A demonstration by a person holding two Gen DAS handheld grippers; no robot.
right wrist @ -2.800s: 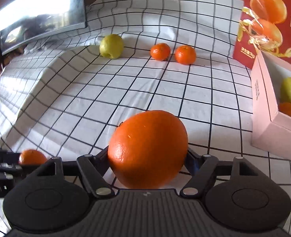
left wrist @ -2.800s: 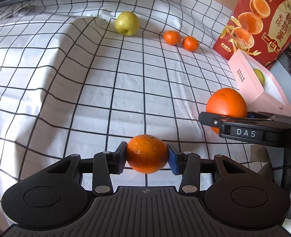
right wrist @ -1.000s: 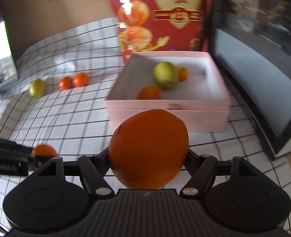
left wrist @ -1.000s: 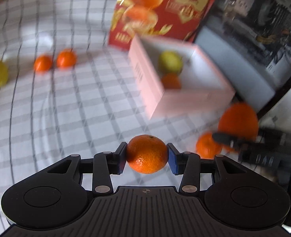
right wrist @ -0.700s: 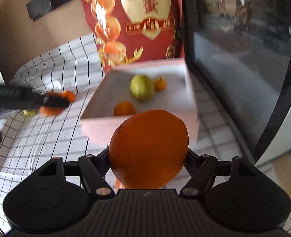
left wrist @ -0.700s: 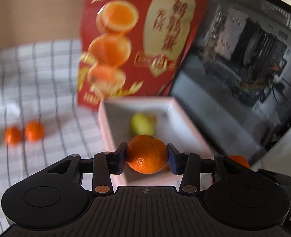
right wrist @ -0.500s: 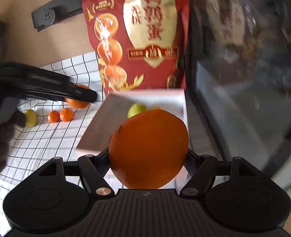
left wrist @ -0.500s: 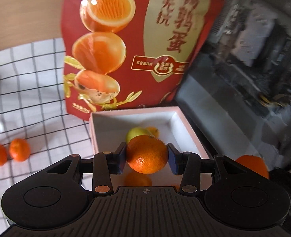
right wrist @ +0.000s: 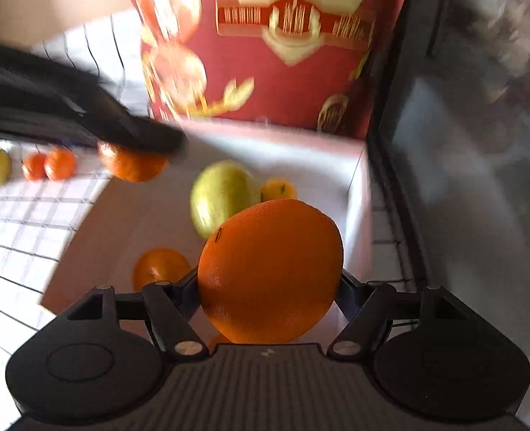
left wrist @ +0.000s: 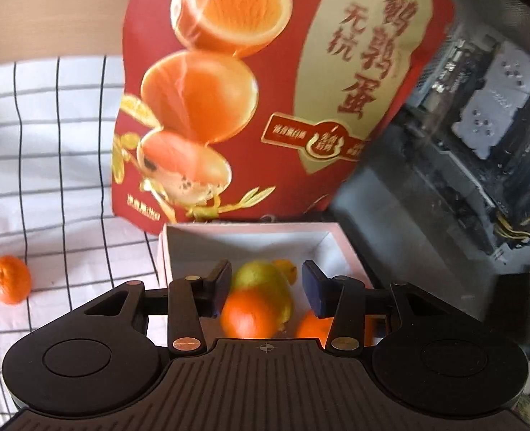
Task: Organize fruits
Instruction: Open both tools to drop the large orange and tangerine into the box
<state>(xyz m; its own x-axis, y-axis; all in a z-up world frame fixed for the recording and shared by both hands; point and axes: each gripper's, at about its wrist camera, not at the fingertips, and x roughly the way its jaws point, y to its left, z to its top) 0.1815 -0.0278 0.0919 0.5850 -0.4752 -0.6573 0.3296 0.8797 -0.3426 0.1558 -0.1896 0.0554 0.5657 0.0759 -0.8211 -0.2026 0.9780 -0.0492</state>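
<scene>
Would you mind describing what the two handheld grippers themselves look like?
Both the left gripper and right gripper are matte black: a ribbed central plate with a tiny crosshair mark, round discs at each side, and angled linkage arms with metal rivets. The left's finger pads are blue.

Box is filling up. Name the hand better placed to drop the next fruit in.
Right: the right gripper grips the big orange over the pink box; the left gripper's mandarin looks already let go.

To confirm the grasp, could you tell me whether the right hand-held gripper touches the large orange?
Touching. The right wrist view shows the right hand-held gripper clamping the large orange's sides.
</scene>
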